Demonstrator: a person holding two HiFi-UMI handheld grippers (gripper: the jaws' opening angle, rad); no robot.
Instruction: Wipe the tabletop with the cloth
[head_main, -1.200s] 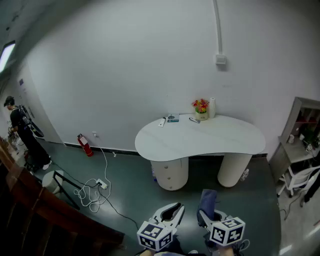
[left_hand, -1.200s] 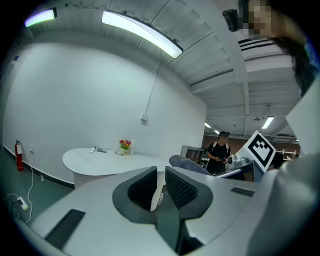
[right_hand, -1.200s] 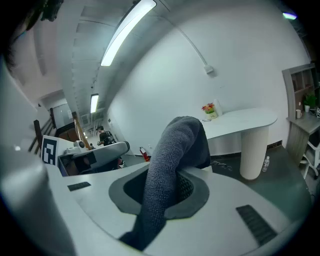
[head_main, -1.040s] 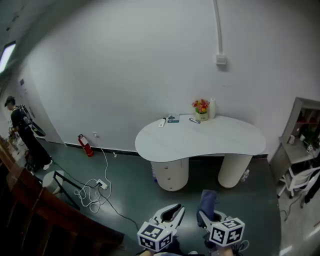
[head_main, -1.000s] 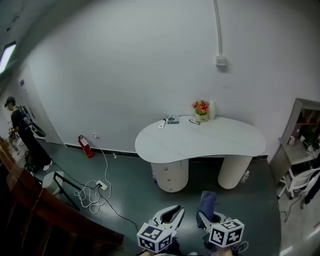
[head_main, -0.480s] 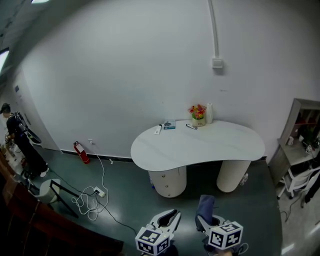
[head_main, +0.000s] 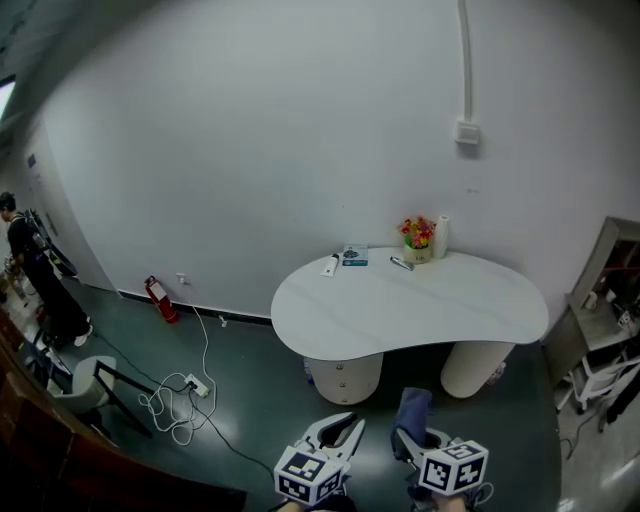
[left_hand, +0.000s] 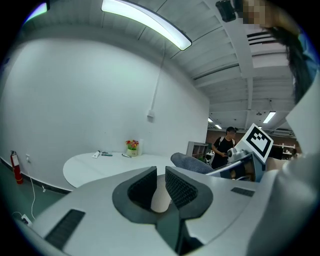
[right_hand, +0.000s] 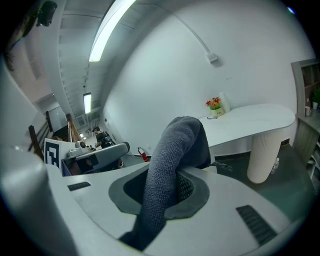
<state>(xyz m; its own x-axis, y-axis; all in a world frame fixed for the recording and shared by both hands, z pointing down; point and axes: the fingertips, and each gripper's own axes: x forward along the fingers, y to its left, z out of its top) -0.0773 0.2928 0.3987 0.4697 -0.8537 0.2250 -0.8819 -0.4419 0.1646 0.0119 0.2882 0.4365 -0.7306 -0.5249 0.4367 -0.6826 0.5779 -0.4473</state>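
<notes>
Right gripper (right_hand: 170, 176): jaws pinching the cloth (right_hand: 176, 147); held low at the bottom of the head view, well short of the desk (head_main: 420, 312).
Cloth: dark grey-blue knit, folded and standing up out of the jaws, bent over at the top toward the desk; well apart from the desktop.
Left gripper (left_hand: 161, 173): jaws spread by a narrow gap, nothing between them; just beside the right gripper, on its left, pointing toward the desk.
Desk: white, kidney-shaped top on two round white pedestals, set against the white wall, well apart from both grippers.
Back edge of the desk: flower pot (head_main: 417, 236) with red and yellow blooms; white roll (head_main: 441, 236) upright just beside it on the right; small dark pen-like item (head_main: 402, 264) in front of the pot; small teal-covered booklet or box (head_main: 353, 255) further left; white remote-like bar (head_main: 331, 265) left of that.
Floor (head_main: 250, 400): dark green-grey; red fire extinguisher (head_main: 158, 298) at the foot of the wall, left of the desk; white cable and power strip (head_main: 190, 383) coiled nearer the camera; chair (head_main: 85, 372) at the left.
Wall: small box (head_main: 466, 132) fed by a conduit from above, over the desk's right half.
Bystanders: person (head_main: 28, 268) in dark clothes at the far left of the head view; second person (left_hand: 224, 148) in the left gripper view, beyond the right gripper.
Right edge: open shelving (head_main: 615, 300), contents too small to tell.
</notes>
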